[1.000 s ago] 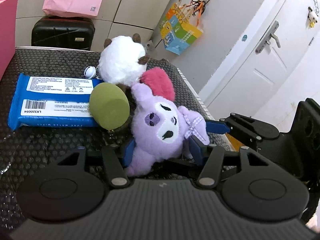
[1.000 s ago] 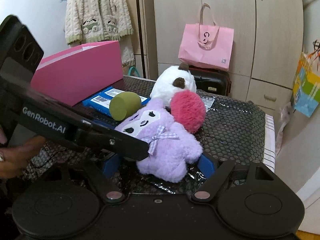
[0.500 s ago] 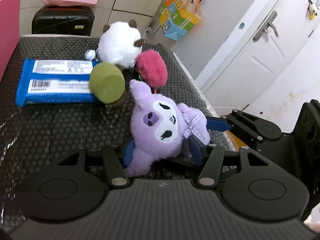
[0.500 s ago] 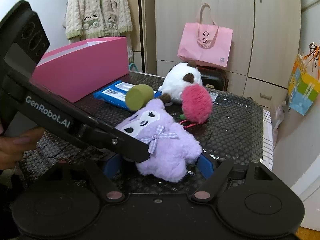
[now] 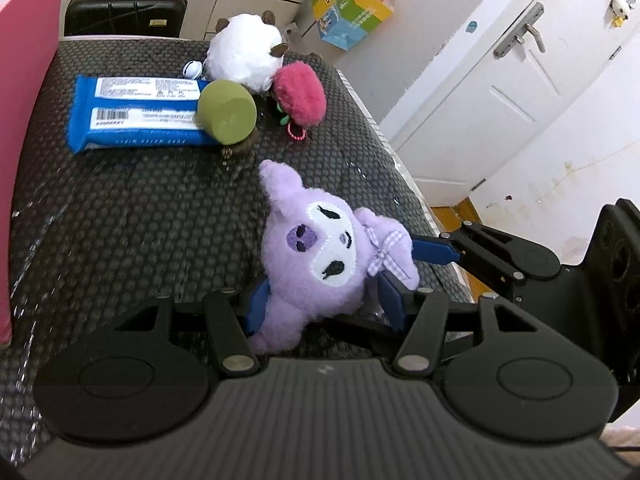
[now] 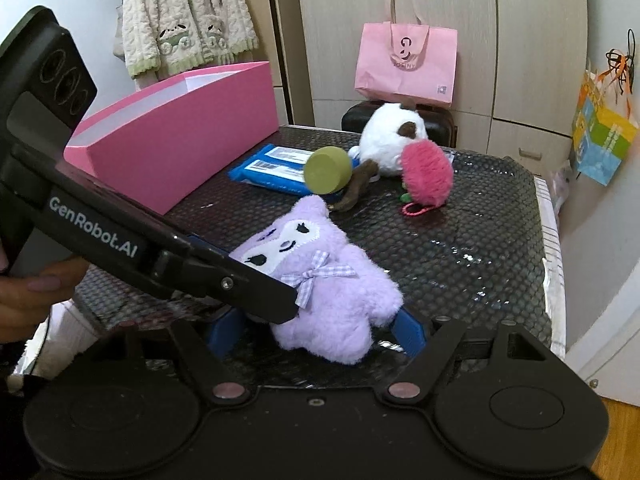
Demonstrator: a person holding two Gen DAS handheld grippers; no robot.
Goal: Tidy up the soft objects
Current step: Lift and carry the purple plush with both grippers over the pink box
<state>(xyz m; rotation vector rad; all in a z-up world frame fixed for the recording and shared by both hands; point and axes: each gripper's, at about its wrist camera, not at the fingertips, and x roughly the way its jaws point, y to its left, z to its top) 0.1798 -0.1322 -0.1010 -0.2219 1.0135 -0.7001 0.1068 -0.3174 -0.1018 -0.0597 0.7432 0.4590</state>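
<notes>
The purple plush toy (image 5: 320,256) sits between the fingers of both claws at once: the left claw (image 5: 322,300) grips its head, and the right claw (image 6: 320,330) its body, so each holds it close in. It is fluffy, squashy, roundish, with a checked bow. Beyond both claws, well apart, lie the white plush ball (image 5: 242,54), pink pompom (image 5: 300,94) and the pink box (image 6: 180,136).

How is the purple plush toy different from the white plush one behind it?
The purple plush has a stitched face and checked bow; the white plush is a plain round ball with brown bits. The purple one sits between both tools' fingers, left tool and right tool; the white one lies untouched, farther back. Both are fluffy.
</notes>
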